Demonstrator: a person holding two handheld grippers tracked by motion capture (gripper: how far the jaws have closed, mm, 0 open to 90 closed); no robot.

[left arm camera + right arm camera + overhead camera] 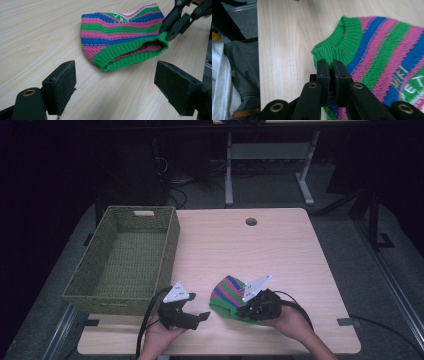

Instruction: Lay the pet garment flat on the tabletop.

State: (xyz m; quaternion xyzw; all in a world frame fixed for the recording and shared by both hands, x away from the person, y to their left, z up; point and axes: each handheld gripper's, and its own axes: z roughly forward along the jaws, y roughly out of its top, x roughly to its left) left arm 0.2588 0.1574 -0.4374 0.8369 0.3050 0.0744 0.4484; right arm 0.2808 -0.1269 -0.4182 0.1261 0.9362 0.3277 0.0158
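The high view looks forward and down over the pale wooden table (240, 245). Both gripper views sit low and close above it, sharing the striped pink, blue and green knitted garment (120, 40) from opposite sides.

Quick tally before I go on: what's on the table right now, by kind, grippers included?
Striped knit garment: 1, its green ribbed hem pinched by the right gripper
Green woven basket: 1, at the table's left edge
Grippers: 2, the left gripper open, the right gripper shut on the hem
Total: 4
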